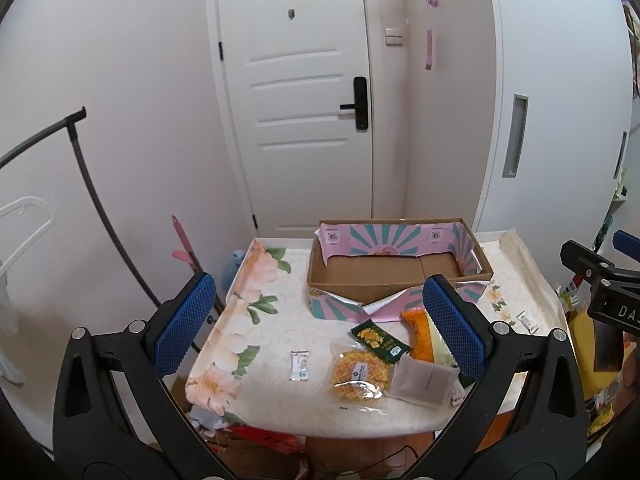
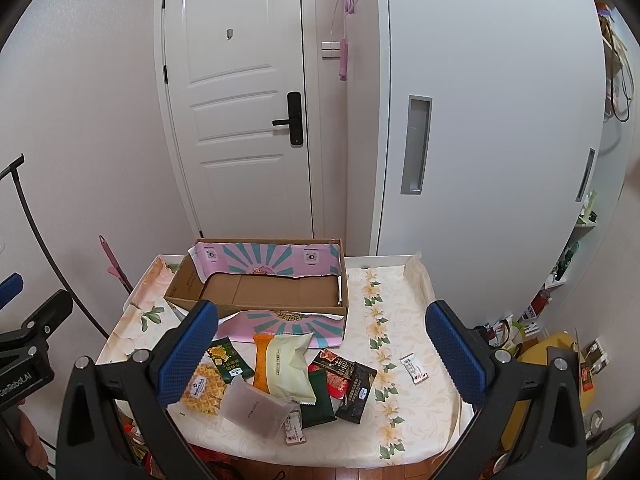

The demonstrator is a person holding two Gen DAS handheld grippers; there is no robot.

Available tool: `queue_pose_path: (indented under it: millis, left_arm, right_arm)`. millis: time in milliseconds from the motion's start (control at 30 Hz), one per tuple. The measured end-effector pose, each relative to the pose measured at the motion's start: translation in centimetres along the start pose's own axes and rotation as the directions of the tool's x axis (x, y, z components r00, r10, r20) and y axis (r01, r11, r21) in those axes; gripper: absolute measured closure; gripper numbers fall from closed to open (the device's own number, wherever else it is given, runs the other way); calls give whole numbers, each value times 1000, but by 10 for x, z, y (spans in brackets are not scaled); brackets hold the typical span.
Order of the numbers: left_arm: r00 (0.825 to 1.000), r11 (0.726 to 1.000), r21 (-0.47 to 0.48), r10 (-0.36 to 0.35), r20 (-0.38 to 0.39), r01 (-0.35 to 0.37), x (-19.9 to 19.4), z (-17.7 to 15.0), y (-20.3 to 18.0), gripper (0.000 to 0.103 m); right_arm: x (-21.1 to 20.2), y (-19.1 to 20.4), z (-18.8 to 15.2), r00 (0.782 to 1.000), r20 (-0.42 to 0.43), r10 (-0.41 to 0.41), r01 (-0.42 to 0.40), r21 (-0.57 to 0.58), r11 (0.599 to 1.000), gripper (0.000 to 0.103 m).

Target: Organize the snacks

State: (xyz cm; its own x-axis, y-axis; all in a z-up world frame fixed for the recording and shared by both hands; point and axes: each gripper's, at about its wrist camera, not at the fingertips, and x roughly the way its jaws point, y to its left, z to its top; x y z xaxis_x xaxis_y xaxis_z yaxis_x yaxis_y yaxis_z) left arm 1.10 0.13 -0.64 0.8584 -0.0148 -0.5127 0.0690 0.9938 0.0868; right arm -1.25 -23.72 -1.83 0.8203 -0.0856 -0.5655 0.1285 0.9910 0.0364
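Right wrist view, my right tool (image 2: 320,354) and left tool (image 1: 320,324) both spread wide, empty, one open cardboard box (image 2: 256,280) at bench (image 2: 404,432) far edge, seven crinkly snack packets (image 2: 280,384) heaped near front edge, two small sachets (image 2: 413,368) apart.

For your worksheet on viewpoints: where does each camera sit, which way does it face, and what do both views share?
Left wrist: on the left gripper, open, facing the floral-covered table and white panelled door; the right gripper shows at the right edge.
Right wrist: on the right gripper, open, facing likewise; the left gripper shows at the left edge.
Shared: open brown cardboard box, round yellow waffle packet.
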Motion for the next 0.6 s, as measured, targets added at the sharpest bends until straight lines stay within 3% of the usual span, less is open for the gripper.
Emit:
queue_pose_path:
  millis: [600]
  left_arm:
    - [1000,1000,-12,-11,-7,11,4,0,4,0]
  right_arm:
    - [3,3,-1,1000,-2,-2,2,-3,1000,0]
